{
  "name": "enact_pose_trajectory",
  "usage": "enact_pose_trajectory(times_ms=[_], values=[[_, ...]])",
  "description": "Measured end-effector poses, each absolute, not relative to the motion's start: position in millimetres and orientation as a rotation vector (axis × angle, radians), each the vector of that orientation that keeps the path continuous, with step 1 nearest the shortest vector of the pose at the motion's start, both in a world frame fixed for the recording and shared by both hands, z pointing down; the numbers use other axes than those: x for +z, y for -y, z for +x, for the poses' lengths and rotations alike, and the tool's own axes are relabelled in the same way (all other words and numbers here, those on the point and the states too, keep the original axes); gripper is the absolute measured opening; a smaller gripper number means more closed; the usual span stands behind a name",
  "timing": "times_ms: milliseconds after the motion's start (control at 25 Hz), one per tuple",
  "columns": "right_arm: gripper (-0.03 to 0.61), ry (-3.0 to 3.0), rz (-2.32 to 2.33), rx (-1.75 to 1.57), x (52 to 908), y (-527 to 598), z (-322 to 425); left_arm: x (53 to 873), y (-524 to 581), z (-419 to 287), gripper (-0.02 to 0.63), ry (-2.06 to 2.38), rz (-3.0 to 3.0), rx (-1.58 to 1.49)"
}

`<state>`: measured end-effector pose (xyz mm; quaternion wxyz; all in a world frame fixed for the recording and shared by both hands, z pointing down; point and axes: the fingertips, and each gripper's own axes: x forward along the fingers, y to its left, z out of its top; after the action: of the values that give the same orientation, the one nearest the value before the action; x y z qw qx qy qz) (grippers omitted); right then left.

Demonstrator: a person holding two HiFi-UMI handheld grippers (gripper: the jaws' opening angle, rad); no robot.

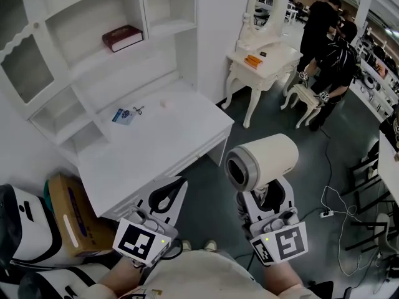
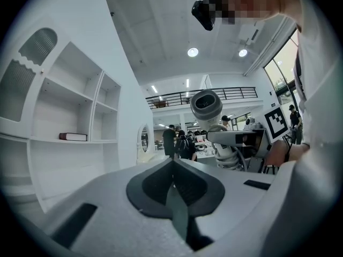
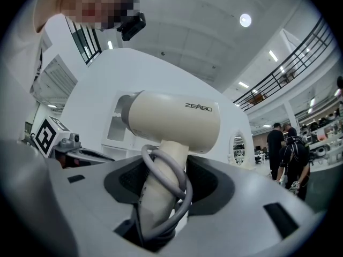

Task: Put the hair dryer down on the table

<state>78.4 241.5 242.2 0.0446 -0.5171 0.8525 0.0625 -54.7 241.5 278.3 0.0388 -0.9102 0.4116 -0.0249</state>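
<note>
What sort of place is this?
Probably a big open hall staged as a bedroom: a white desk with shelves, a white vanity table with oval mirror, other people standing beyond.

Hair dryer (image 3: 171, 123) handle's foot, out of sight between jaws

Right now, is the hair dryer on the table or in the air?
In the air: the right gripper grips the hair dryer by its handle, beside the table.

White grippers (image 1: 169, 192) (image 1: 267, 199) — black-printed marker cubes (image 1: 138, 240)
</note>
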Motion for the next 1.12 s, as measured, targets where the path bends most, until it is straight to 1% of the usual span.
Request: enact_pose_trajectory(times_ms=[600, 1120], values=[[0.206, -2.586, -1.557, 0.198, 242.1, -247.2, 133.7, 278.0, -254.7, -5.5, 0.014, -1.301, -2.744, -0.099], [0.206, -2.591, -1.557, 0.203, 249.6, -233.1, 136.6, 289.6, -240.7, 0.9, 0.014, -1.318, -2.759, -0.108]])
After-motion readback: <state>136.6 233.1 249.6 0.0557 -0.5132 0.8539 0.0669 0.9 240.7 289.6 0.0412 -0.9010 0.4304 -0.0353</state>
